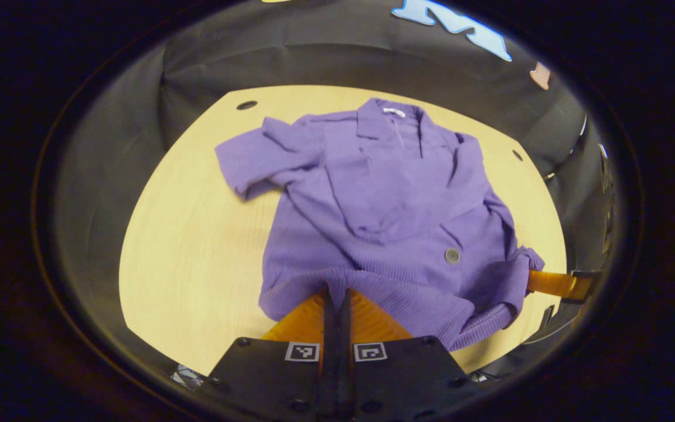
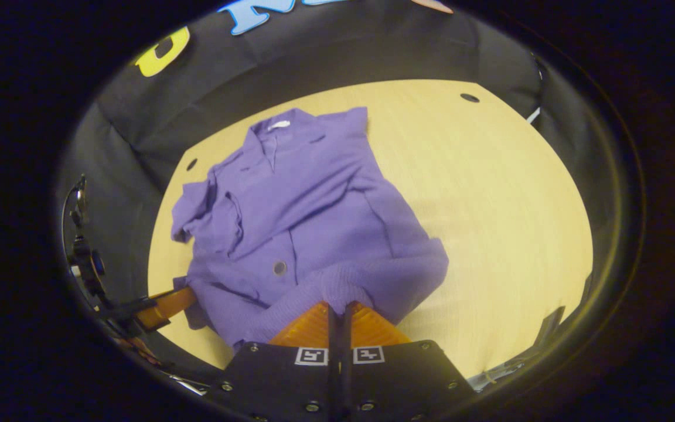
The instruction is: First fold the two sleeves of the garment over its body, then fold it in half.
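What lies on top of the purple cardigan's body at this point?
One sleeve lies folded over the purple cardigan; both grippers pinch its ribbed hem. The wooden table beneath it is covered.

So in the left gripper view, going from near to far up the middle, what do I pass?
The left gripper with its fingers closed on the ribbed hem → the round grey button → the purple knitted garment's collar with a white label → bare light wooden table → black cloth wall.
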{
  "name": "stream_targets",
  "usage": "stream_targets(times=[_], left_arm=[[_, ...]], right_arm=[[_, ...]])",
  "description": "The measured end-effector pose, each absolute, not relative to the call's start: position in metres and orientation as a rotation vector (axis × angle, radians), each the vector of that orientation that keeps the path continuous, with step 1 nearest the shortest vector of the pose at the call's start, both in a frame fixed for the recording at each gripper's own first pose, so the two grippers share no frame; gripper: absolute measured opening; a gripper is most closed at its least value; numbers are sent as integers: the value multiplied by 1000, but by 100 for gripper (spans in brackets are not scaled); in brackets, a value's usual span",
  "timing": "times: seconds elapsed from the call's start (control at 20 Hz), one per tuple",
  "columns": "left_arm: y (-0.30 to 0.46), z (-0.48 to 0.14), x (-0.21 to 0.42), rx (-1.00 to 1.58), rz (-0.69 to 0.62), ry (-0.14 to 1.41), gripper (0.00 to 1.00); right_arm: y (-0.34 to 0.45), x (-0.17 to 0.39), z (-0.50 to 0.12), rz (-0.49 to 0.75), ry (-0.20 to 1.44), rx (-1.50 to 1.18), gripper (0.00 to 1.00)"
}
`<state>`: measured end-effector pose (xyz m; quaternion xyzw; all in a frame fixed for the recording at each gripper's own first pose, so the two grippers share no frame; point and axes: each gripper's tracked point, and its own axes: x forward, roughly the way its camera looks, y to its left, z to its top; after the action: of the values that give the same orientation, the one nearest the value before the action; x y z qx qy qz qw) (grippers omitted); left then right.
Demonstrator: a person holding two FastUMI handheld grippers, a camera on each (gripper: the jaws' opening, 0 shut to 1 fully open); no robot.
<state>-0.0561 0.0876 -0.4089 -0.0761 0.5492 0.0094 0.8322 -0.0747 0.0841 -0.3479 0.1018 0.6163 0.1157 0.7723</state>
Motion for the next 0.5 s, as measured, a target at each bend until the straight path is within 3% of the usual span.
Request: stream_targets(times=[0.3,0.5], left_arm=[[93,-394,53,-184,39,1062,7],[104,-395,118,-172,56,1010,7]], right_arm=[[97,38,-344,248,1214,261,5],[96,101,-353,214,1167,292,1]])
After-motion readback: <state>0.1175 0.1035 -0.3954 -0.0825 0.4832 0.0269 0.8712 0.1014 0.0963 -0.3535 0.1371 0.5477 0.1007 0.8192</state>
